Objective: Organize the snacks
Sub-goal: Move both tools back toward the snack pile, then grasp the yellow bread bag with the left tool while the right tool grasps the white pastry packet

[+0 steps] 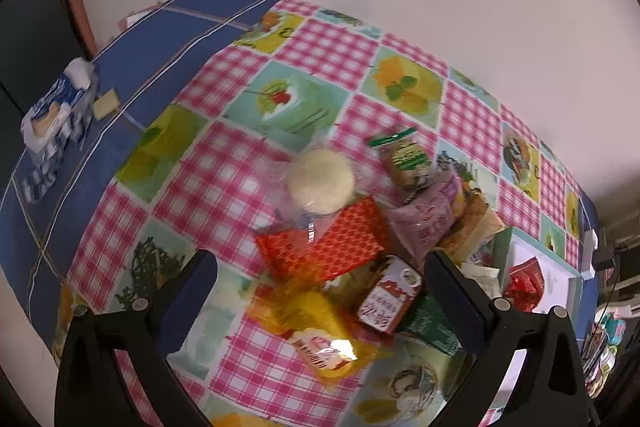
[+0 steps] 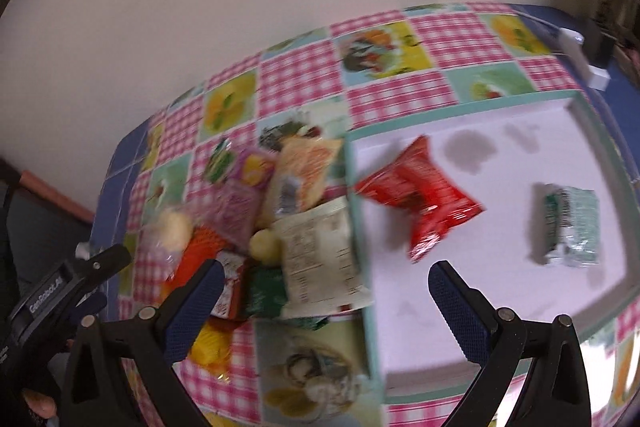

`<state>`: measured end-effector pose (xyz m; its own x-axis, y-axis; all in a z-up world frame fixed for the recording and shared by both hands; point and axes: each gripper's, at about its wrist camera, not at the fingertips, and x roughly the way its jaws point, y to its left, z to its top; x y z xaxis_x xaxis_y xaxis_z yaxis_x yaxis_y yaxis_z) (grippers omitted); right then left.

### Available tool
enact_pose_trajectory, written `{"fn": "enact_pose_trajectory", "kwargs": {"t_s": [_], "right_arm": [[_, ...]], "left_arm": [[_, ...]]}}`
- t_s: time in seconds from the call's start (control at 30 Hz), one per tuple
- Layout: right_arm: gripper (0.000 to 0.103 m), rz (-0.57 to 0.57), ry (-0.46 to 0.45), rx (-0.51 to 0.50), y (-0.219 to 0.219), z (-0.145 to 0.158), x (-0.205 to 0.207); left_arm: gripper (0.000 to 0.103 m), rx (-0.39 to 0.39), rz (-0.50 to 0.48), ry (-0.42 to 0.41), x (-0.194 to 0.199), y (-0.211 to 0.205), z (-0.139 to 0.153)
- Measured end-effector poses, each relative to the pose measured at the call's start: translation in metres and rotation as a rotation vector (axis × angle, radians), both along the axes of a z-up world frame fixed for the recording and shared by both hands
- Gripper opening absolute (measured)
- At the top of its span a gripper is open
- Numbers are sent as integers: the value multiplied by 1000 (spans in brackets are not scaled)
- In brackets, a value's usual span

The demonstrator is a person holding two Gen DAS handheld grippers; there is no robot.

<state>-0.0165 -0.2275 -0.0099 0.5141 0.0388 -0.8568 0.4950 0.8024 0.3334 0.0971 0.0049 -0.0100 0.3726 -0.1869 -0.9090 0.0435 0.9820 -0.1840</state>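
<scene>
A pile of snack packets lies on the checked tablecloth: a round white bun in clear wrap (image 1: pixel 320 183), a red-orange patterned packet (image 1: pixel 324 243), a yellow packet (image 1: pixel 320 331), a small red-white carton (image 1: pixel 390 293), a purple packet (image 1: pixel 424 219). My left gripper (image 1: pixel 320 267) is open and empty above the pile. A white tray with a teal rim (image 2: pixel 592 119) holds a red packet (image 2: pixel 420 195) and a green-white packet (image 2: pixel 568 227). My right gripper (image 2: pixel 324 279) is open and empty, over the tray's left edge. A white packet (image 2: pixel 320 259) leans on that edge.
A blue-white packet (image 1: pixel 56 107) lies on the blue cloth at far left. A white wall stands behind the table. A white box (image 2: pixel 584 59) sits at the far right corner. The left gripper's body (image 2: pixel 52 303) shows at the right wrist view's lower left.
</scene>
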Motion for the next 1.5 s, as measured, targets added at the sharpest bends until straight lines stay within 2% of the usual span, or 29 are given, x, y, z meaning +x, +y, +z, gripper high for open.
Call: {"fn": "enact_pose_trajectory", "kwargs": {"t_s": [0.17, 0.37, 0.5, 0.7, 0.77, 0.9, 0.97, 1.0, 1.07, 1.13, 1.27, 1.33, 1.43, 1.5], "right_arm": [[103, 40, 19, -27, 14, -8, 6], [103, 35, 84, -18, 14, -32, 5], [103, 26, 107, -47, 15, -40, 2], [103, 27, 99, -9, 11, -43, 1], [103, 34, 98, -39, 13, -44, 4], [103, 70, 70, -78, 16, -40, 11], [101, 82, 57, -82, 17, -39, 14], [99, 89, 47, -84, 17, -38, 15], [92, 102, 30, -94, 18, -36, 17], [91, 112, 21, -110, 20, -33, 20], [84, 115, 21, -103, 19, -35, 24], [83, 116, 26, -94, 18, -38, 26], [71, 123, 35, -89, 18, -42, 28], [70, 129, 48, -98, 20, -45, 30]], "left_arm": [[103, -3, 25, 50, -8, 7, -18], [103, -25, 66, 103, -21, 11, -40], [103, -30, 72, 114, -28, 11, -49], [103, -12, 68, 176, -34, 7, -62], [103, 8, 69, 188, -35, 5, -67], [103, -42, 93, 239, -34, 7, -79], [101, -42, 92, 234, -35, 7, -78], [100, -37, 88, 228, -35, 6, -77], [90, -52, 81, 225, -36, 4, -76], [87, -69, 76, 233, -35, 2, -77], [67, -95, 67, 247, -34, -6, -81], [61, -96, 58, 256, -34, -10, -83], [55, -95, 55, 251, -32, -14, -83], [51, -102, 57, 247, -31, -17, -83]]}}
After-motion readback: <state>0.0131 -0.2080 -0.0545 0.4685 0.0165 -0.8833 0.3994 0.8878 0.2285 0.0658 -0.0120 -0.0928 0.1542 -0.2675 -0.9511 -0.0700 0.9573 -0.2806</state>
